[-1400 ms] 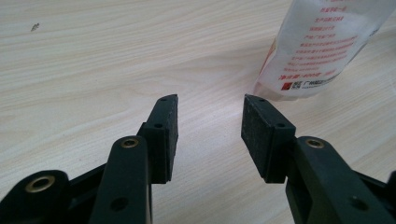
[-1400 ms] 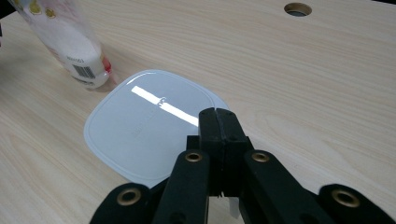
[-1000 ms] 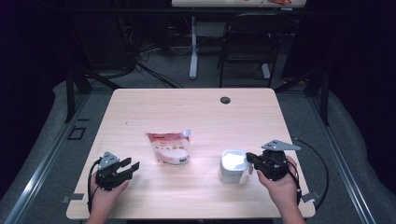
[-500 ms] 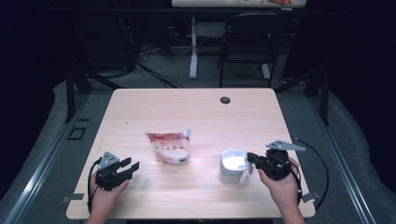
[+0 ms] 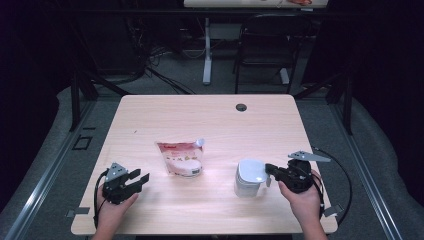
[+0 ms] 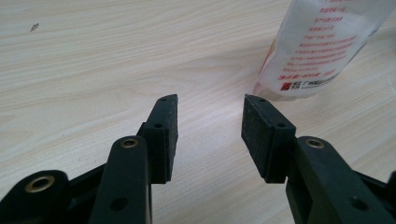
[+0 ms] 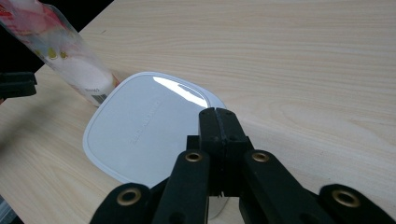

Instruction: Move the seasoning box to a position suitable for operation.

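R tool [image 5: 270, 171] now nearer white container [image 5: 248, 177]; pouch [image 5: 181, 158] beside.

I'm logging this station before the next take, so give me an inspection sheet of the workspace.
Surface: table, pale wood, with a round hole near the far edge.
Job's things: white container, lid on, upright; pouch with spout, standing mid-table.
Clutter: nothing seen.
Grippers: left gripper open, jaws apart over bare wood near the pouch; right gripper shut, jaws together at the container's lid edge.
Cables: black cable loops from the right gripper; another trails from the left.
Surroundings: dark room, chair, second table behind.
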{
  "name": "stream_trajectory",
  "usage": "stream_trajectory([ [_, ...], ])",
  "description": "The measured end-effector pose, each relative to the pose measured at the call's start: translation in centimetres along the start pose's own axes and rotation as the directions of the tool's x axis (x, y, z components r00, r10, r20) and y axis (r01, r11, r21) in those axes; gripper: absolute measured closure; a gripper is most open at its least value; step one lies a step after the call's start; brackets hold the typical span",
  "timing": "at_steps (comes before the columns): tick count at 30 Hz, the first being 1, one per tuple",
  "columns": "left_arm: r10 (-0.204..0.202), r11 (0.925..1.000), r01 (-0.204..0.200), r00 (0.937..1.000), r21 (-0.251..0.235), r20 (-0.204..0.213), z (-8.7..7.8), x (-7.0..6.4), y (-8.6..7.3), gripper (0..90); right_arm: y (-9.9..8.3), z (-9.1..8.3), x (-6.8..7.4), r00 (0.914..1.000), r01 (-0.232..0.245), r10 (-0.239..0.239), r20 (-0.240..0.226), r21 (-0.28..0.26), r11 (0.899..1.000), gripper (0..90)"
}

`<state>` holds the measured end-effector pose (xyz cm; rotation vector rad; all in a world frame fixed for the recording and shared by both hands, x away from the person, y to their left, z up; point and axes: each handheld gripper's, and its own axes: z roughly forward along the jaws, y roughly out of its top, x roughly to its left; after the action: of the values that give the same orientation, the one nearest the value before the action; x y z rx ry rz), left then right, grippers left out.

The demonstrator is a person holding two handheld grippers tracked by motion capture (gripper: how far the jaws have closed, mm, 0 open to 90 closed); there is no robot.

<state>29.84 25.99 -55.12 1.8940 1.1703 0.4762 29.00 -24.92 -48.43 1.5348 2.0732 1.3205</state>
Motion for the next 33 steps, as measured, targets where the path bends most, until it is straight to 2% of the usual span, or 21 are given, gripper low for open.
stream_trajectory([
  [12, 0.001, 1.0, -0.001, 1.0, 0.001, 0.001, 0.02, 0.0, 0.0, 56.4, -0.17, -0.03, -0.44, 0.999, -0.037, 0.037, -0.026, -0.009, 0.999, 90.0],
  [33, 0.001, 1.0, -0.001, 1.0, 0.0, 0.001, -0.01, 0.02, 0.01, 56.4, -0.32, -0.11, -0.69, 0.9981, -0.052, 0.052, -0.034, -0.01, 0.999, 90.0],
])
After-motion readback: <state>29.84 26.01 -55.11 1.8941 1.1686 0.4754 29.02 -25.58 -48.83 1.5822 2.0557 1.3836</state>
